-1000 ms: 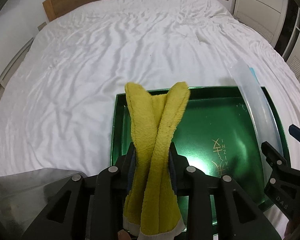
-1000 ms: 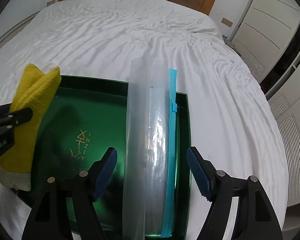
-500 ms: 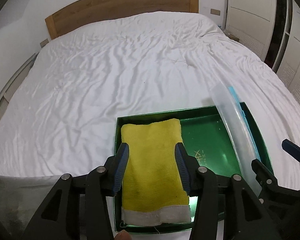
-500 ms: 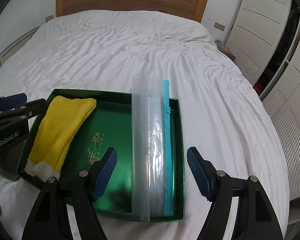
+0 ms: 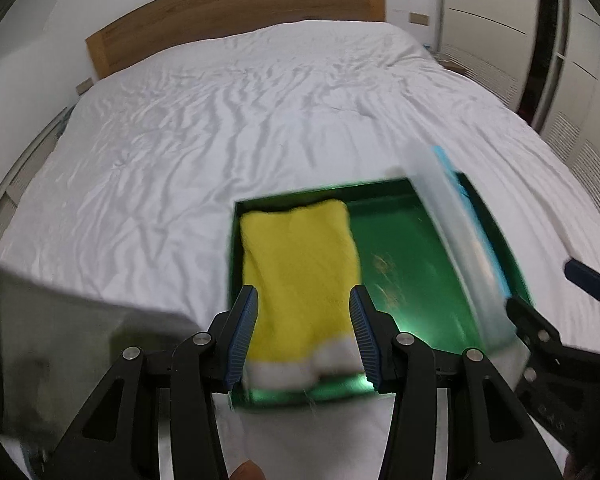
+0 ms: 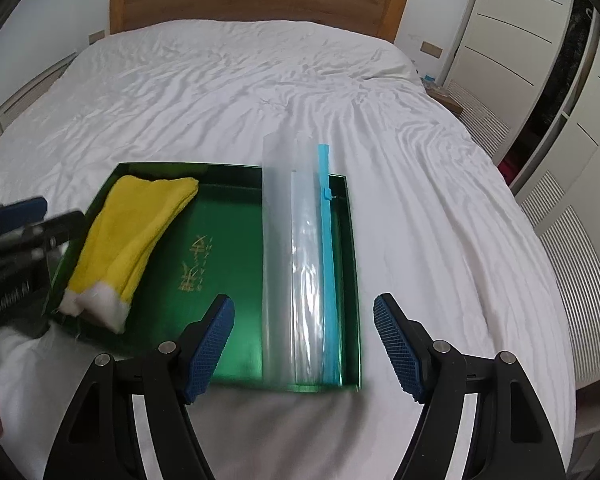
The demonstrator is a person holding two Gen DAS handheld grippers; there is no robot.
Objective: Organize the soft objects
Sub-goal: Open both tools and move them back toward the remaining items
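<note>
A folded yellow towel (image 5: 300, 264) with a white hem lies flat in the left part of a green tray (image 5: 412, 248) on the bed. My left gripper (image 5: 304, 336) is open and empty, just behind and above the towel's near end. In the right wrist view the towel (image 6: 128, 236) lies at the tray's (image 6: 236, 280) left side. A rolled clear plastic bag (image 6: 296, 264) with a blue zip strip lies along the tray's right side. My right gripper (image 6: 304, 344) is open and empty, above the tray's near edge by the bag.
The tray sits on a wide bed with a wrinkled white sheet (image 6: 260, 88) and a wooden headboard (image 6: 256, 0). White cupboard doors (image 6: 540, 60) stand to the right. A grey blurred sheet of plastic (image 5: 60, 340) is at the left of the left wrist view.
My left gripper opened and let the yellow towel down flat into the tray, then drew back. My right gripper also pulled back from the bag.
</note>
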